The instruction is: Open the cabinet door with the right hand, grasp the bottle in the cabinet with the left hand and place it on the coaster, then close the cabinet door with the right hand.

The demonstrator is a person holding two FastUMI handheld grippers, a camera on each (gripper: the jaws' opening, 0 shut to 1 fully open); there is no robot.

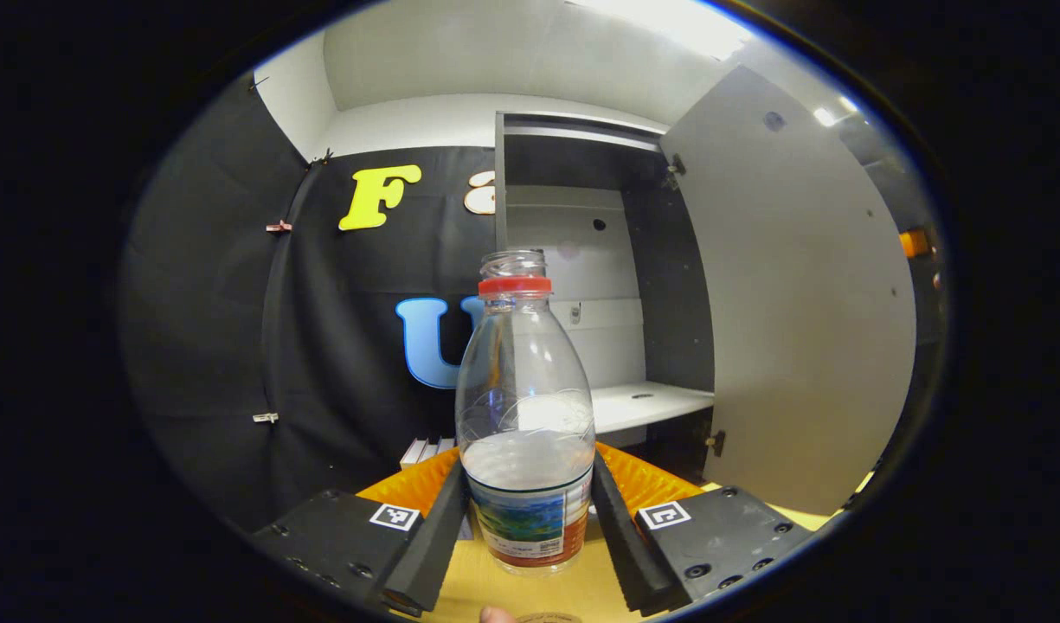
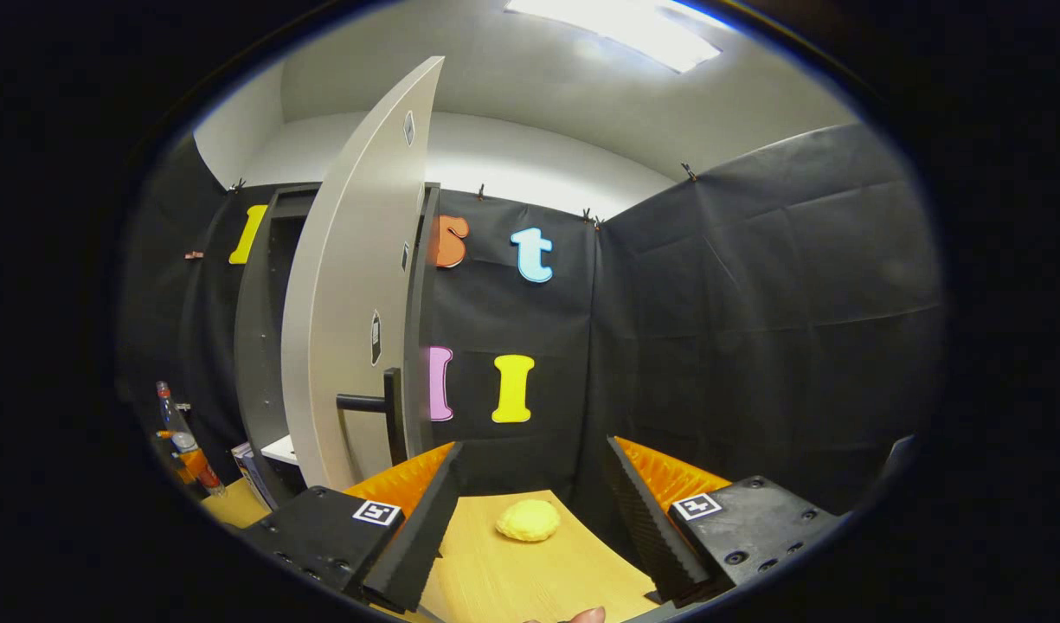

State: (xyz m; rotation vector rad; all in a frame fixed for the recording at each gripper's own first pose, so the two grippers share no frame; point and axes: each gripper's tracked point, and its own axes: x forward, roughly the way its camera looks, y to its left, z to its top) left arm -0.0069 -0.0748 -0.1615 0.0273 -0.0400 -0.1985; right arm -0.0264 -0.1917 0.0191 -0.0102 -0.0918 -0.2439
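Left gripper view: bottle (image 1: 526, 415), clear thin plastic, uncapped, part-filled, likely light, crushable, spillable. Held upright at its labelled lower body by left gripper (image 1: 528, 510), out before the open cabinet door (image 1: 806, 294). Right gripper (image 2: 534, 519) spread wide, empty, near door handle (image 2: 369, 403).

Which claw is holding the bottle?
The left claw: its fingers press both sides of the bottle. The right claw is open, nothing between its fingers, facing the door.
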